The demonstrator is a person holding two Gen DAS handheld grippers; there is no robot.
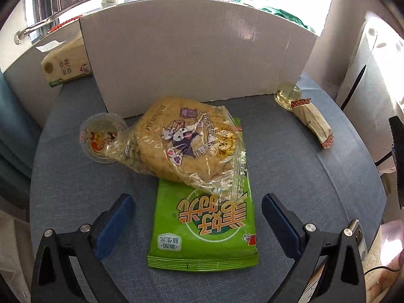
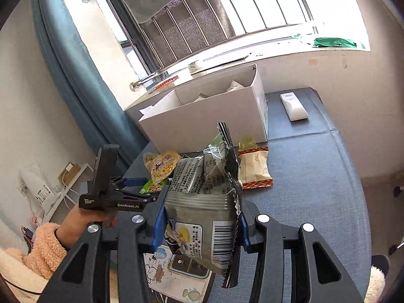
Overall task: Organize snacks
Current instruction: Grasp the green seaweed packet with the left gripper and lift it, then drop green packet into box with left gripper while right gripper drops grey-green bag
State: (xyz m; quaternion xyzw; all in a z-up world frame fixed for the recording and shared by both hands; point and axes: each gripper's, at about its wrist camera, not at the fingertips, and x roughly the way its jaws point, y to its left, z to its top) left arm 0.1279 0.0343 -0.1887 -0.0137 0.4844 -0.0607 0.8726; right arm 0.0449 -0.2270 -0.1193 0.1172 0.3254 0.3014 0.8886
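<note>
Right gripper (image 2: 199, 229) squeezes grey snack bag (image 2: 202, 202), held up over table; next, carry it to white box (image 2: 209, 116). Left gripper (image 1: 198, 217) wide apart around green bag (image 1: 204, 222), ready to pinch

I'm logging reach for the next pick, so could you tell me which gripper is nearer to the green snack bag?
Left. The left gripper hangs open astride the green snack bag; the right gripper is farther back, clamping a grey packet.

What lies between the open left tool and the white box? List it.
In the left wrist view: green snack bag, then the clear yellow snack bag overlapping it, before the white box. Left tool holds nothing.
</note>
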